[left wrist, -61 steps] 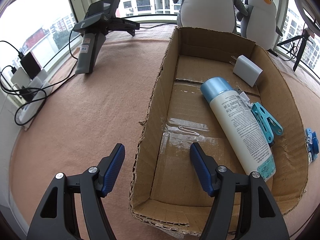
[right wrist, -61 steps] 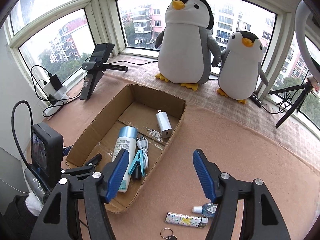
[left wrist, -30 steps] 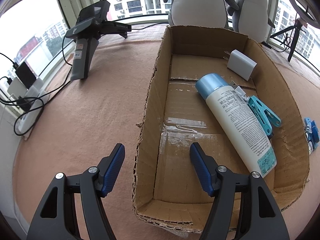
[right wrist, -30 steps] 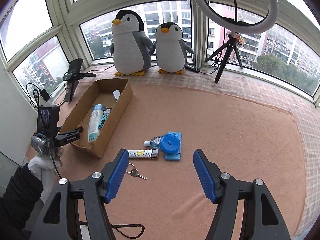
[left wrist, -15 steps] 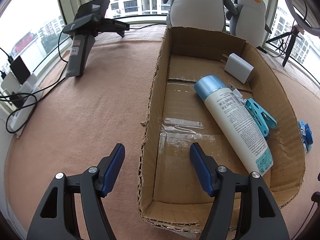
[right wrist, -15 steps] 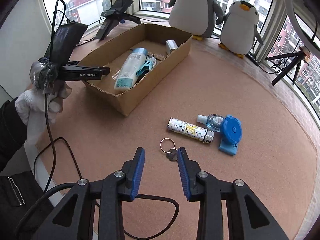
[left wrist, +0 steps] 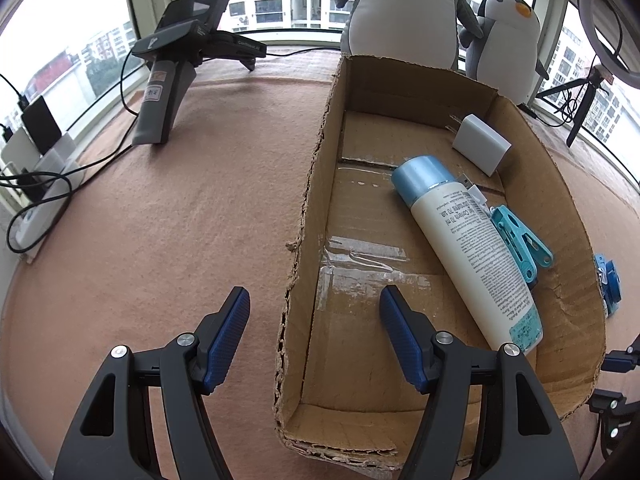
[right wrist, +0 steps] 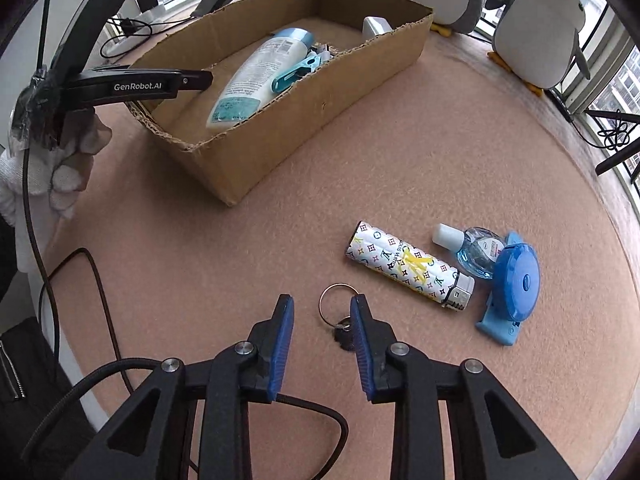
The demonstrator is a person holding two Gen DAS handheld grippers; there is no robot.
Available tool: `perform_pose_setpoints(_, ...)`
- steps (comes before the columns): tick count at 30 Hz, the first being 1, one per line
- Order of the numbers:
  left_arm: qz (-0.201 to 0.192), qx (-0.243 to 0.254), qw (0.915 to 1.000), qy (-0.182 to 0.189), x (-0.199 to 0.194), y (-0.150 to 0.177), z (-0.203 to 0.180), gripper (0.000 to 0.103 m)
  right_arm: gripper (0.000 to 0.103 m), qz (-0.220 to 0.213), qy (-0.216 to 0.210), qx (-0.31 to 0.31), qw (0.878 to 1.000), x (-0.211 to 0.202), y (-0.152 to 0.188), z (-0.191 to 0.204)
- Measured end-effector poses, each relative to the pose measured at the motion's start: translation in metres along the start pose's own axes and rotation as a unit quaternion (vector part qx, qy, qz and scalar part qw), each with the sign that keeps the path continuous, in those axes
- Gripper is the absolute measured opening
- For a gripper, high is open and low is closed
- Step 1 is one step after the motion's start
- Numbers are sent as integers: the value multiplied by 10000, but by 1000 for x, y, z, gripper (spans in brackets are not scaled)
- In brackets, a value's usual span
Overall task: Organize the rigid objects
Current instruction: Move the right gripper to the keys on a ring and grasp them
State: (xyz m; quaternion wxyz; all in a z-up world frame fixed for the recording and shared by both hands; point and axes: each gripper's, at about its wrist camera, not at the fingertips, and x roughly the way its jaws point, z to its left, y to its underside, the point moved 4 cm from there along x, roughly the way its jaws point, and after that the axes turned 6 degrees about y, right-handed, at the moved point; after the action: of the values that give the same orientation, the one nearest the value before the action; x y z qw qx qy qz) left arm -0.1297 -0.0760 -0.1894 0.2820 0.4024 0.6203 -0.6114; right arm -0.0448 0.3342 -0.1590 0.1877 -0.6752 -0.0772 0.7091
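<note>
A cardboard box (left wrist: pixel 308 216) (right wrist: pixel 332 80) holds a white bottle with a blue cap (left wrist: pixel 464 240) (right wrist: pixel 256 76), a teal clip (left wrist: pixel 520 240) (right wrist: pixel 294 74) and a white charger (left wrist: pixel 480 144) (right wrist: pixel 376 24). My left gripper (left wrist: pixel 314 312) is open, straddling the box's left wall near its front corner. My right gripper (right wrist: pixel 322 310) is half open, low over the mat, with a key ring and key (right wrist: pixel 340 312) between its fingers, not gripped. A patterned lighter (right wrist: pixel 408 266), a small clear bottle (right wrist: pixel 476 250) and a blue tape measure (right wrist: pixel 514 284) lie to the right.
Two plush penguins (right wrist: pixel 540 20) (left wrist: pixel 408 12) stand behind the box. Another gripper device (left wrist: pixel 176 68) stands on the mat at far left, with cables and chargers (left wrist: pixel 36 168) by the window. A black cable (right wrist: pixel 80 264) trails near my right gripper. A tripod (left wrist: pixel 584 96) stands at right.
My right gripper has swung down from a high view, narrowed its jaws and come low around the key ring. My left gripper has stayed open at the box's left wall.
</note>
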Motion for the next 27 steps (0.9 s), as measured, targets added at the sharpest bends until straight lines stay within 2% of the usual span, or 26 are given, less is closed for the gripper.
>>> perform_pose_setpoints(9, 7, -38, 10000, 47, 1, 0, 1, 68, 24, 62, 10, 68, 10000, 4, 2, -3)
perform_pose_setpoints(19, 3, -21, 10000, 41, 1, -1, 1, 68, 3, 38, -104, 578, 9983, 1, 8, -17)
perform_pose_setpoints(27, -3, 16, 10000, 17, 1, -2, -1, 68, 2, -242, -57, 863, 9960, -14, 2, -19)
